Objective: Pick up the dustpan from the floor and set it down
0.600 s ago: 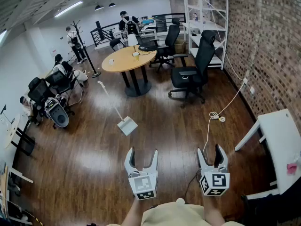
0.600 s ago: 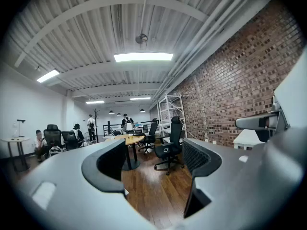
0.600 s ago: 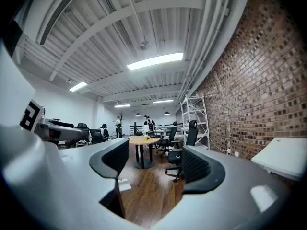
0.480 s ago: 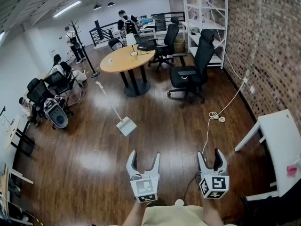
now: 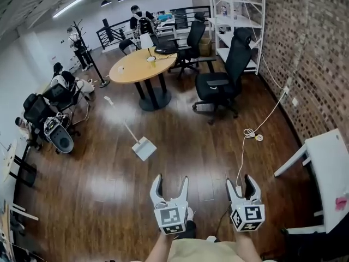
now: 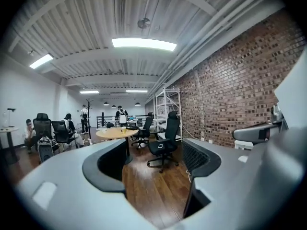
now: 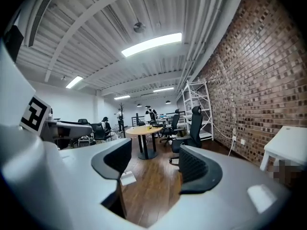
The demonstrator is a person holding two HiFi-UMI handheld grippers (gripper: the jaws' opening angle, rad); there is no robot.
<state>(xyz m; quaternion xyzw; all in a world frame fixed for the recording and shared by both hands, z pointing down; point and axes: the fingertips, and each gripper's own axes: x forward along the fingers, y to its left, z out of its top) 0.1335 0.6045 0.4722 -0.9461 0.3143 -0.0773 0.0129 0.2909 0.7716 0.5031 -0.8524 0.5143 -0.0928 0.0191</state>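
A: Underfoot?
B: Dark glossy wooden floor (image 5: 98, 184), brick wall (image 5: 311, 48) at right, round worktop (image 5: 136, 67) and black office chair (image 5: 223, 81) farther back.
A: Dustpan (image 5: 144, 148)?
B: Flat on the boards, white, handle slanting away, well ahead of both grippers.
A: Fingers (image 5: 157, 189)?
B: Spread wide on left gripper (image 5: 172, 180) and right gripper (image 5: 240, 182), holding nothing.

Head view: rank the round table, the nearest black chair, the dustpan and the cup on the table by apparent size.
1. Round table and nearest black chair: about alike, so unranked.
2. Dustpan, handle included.
3. Cup, smallest, though also farthest.
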